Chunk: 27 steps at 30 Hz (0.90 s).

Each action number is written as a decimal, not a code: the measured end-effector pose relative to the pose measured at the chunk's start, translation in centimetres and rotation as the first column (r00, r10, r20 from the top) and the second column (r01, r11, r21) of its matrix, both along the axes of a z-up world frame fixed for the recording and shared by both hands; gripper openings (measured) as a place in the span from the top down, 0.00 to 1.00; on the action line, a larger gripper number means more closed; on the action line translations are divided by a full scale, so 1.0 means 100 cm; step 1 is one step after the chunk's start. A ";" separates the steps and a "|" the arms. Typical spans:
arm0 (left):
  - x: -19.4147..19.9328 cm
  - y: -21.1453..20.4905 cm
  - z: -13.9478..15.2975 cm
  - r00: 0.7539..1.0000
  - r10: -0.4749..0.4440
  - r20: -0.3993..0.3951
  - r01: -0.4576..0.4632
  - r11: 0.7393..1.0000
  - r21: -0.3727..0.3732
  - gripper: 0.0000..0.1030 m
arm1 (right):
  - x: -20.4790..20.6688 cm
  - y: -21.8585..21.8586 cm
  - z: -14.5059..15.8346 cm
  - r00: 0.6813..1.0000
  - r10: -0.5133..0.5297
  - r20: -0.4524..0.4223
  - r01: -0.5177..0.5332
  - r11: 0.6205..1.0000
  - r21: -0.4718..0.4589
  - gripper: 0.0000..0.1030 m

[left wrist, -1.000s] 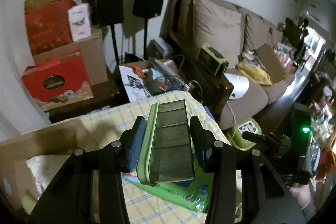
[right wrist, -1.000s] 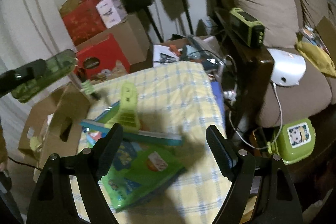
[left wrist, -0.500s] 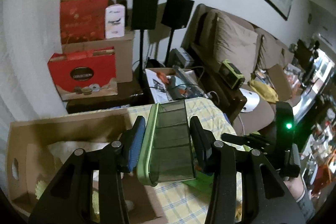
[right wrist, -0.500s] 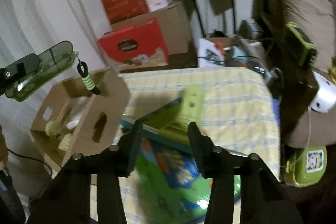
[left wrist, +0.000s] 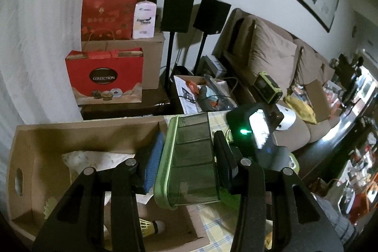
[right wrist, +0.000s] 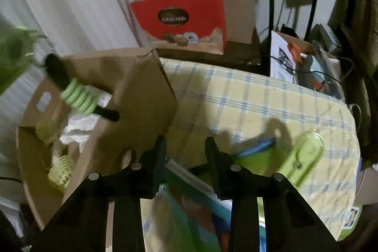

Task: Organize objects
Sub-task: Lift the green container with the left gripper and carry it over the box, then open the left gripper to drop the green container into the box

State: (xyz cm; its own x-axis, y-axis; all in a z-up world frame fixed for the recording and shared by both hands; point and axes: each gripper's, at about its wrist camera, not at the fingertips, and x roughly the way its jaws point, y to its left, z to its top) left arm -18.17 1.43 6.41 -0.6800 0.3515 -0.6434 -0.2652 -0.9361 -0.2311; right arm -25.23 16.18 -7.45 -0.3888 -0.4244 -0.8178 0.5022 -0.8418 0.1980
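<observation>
Cluttered living room: a table [right wrist: 259, 98] under a yellow checked cloth, with a cardboard box [left wrist: 89, 136] at its left edge. The left gripper [left wrist: 189, 157] is clamped on a green case [left wrist: 189, 152], pads pressing its two long sides. The case's long axis runs forward along the fingers, its far end pointing over the box's near-right corner. In the right wrist view the case's strap [right wrist: 80, 93] dangles above the box interior.

The right gripper [right wrist: 185, 152] is closing. Between its jaws lies only cloth and the edge of a book [right wrist: 189, 181]; no pad contact is visible. A green clip [right wrist: 304, 160] lies on the books to the right of this gripper, long axis slanting up and right.

The left hand is the nearer to the box; lowering the case inside appears to be the coming move.

Compared with one second ago, the left view has swung from table and books to the box, and the right jaws have narrowed markedly, with the clip now off to the right instead of ahead.
</observation>
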 end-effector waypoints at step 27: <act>0.002 -0.010 -0.009 1.000 -0.007 0.016 0.007 1.000 0.031 0.76 | 0.015 -0.026 -0.022 0.978 0.209 0.008 -0.208 0.965 0.160 0.78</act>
